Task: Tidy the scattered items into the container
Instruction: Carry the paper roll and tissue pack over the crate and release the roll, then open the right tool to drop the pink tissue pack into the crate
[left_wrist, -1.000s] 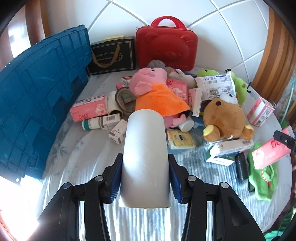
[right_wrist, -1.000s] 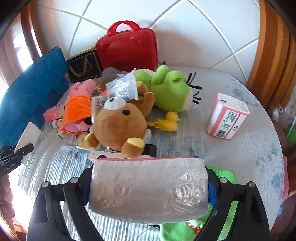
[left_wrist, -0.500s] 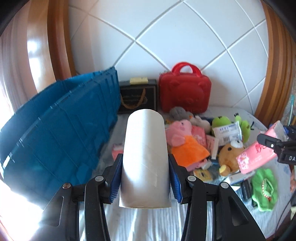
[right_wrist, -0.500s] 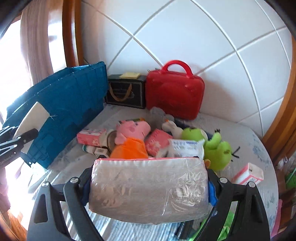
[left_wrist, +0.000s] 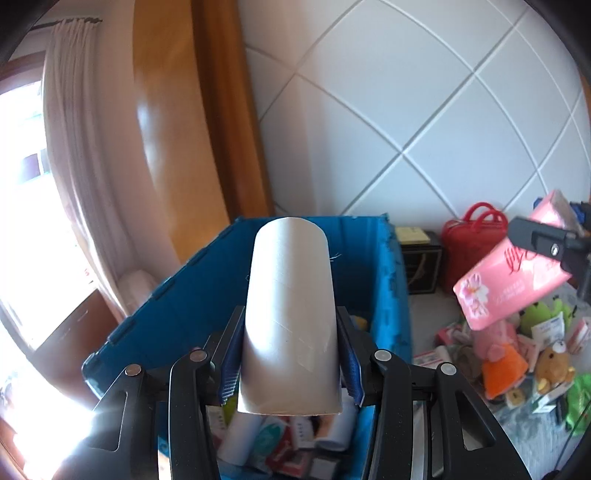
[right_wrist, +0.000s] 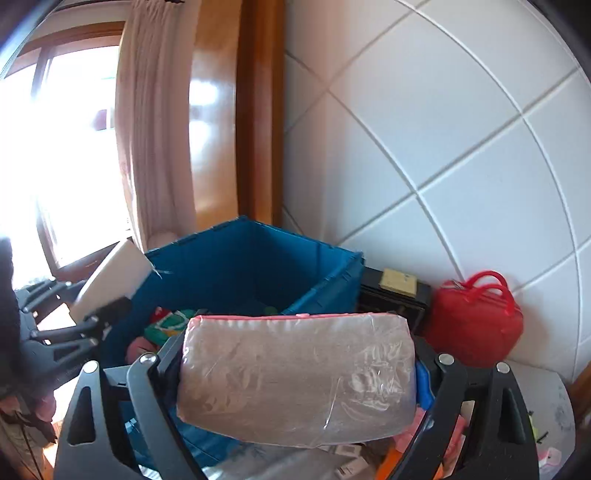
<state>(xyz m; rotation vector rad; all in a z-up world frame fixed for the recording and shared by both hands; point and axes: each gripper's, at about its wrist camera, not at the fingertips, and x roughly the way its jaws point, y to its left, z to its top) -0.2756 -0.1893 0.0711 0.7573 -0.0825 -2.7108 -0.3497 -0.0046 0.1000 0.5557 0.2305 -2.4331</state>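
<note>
Left gripper (left_wrist: 291, 365): we find its blue-padded fingers (left_wrist: 232, 360) clamped on the sides of a plain grey-white cardboard tube (left_wrist: 291, 325), held lengthwise, pointing away from the camera.
Tube position: we see it above the open blue plastic crate (left_wrist: 384, 295), over the crate's near end.
Right gripper (right_wrist: 301, 373): we find its fingers closed on the two short ends of a pink tissue pack in clear plastic wrap (right_wrist: 295, 376), held crosswise.
Tissue pack position: in the left wrist view we see it raised to the right of the crate, above the scattered items.
Crate contents: we note white tubes, small boxes and packets (left_wrist: 291, 443) piled on the bottom; a green and red item (right_wrist: 166, 325) shows in the right wrist view.
Items outside the crate: we list a red handled case (left_wrist: 469, 251) and a black box (left_wrist: 421, 262) against the tiled wall (left_wrist: 424, 122); a pink plush in an orange dress (left_wrist: 498, 365), a brown bear plush (left_wrist: 554, 365) and a green plush (left_wrist: 539, 314) on the pale patterned surface (left_wrist: 535, 439).
Surroundings: we note a wooden frame (left_wrist: 192, 122) and a pale curtain (left_wrist: 74, 147) beside a bright window.
</note>
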